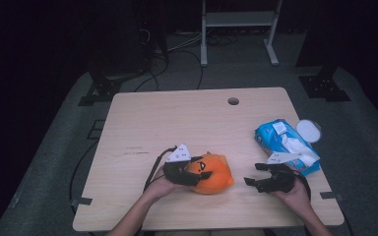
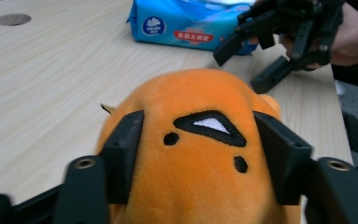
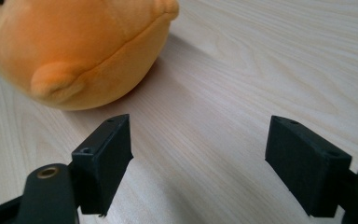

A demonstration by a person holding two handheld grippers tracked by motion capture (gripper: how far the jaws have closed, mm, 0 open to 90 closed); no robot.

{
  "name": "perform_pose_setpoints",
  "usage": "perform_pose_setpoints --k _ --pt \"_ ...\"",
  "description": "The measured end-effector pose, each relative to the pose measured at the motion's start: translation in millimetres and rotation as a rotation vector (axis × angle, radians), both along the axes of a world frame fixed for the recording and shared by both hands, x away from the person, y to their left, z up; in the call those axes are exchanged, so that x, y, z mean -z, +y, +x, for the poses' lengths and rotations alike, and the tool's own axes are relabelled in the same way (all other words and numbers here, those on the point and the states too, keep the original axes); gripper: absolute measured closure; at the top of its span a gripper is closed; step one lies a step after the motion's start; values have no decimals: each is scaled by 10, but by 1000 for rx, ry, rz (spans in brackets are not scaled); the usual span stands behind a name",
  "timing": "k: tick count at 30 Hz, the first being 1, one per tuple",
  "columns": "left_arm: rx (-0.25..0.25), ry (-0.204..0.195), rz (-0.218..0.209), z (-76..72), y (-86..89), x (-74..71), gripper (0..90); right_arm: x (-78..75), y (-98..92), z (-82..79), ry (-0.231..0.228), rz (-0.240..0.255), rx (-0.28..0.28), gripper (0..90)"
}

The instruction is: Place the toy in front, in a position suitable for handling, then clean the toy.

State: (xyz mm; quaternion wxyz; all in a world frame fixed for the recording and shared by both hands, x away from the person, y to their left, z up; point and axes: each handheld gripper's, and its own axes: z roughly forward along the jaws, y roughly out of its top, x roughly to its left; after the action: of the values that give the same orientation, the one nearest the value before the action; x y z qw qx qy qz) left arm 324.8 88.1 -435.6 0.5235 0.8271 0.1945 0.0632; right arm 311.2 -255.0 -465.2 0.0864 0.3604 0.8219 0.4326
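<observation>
Jaws of the left gripper (image 2: 200, 154) sit on either side of the orange plush toy (image 2: 200, 140), pressing into its soft sides. That toy lies on the wooden table (image 1: 177, 118), near the front edge. Just to its right, the right gripper (image 3: 200, 158) hovers with jaws wide apart and empty, beside a blue pack of wipes (image 1: 285, 142).
</observation>
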Motion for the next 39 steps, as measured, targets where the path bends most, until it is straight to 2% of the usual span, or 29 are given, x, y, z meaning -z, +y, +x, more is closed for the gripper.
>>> perform_pose_setpoints --k 3,5,10,15,19,22,33,39 --pt "16 -29 31 -50 12 -16 292 -15 0 12 -4 2 2 214" --pt "15 -21 13 -78 18 12 270 -29 6 21 -10 3 1 214" --pt "24 -21 13 -105 47 31 212 -79 20 10 -41 6 -5 214" --pt "24 -28 26 -133 58 32 198 -109 24 -20 -58 -1 -5 215" --pt "25 -33 42 -156 73 22 190 -225 21 -56 -103 25 6 214" --pt "23 -32 33 -155 77 34 188 -287 -17 -61 -124 34 15 214" --pt "20 -29 28 -149 83 57 170 -506 -365 46 -195 55 115 223" --pt "17 -36 37 -163 65 60 158 -565 -558 94 -211 3 163 227"
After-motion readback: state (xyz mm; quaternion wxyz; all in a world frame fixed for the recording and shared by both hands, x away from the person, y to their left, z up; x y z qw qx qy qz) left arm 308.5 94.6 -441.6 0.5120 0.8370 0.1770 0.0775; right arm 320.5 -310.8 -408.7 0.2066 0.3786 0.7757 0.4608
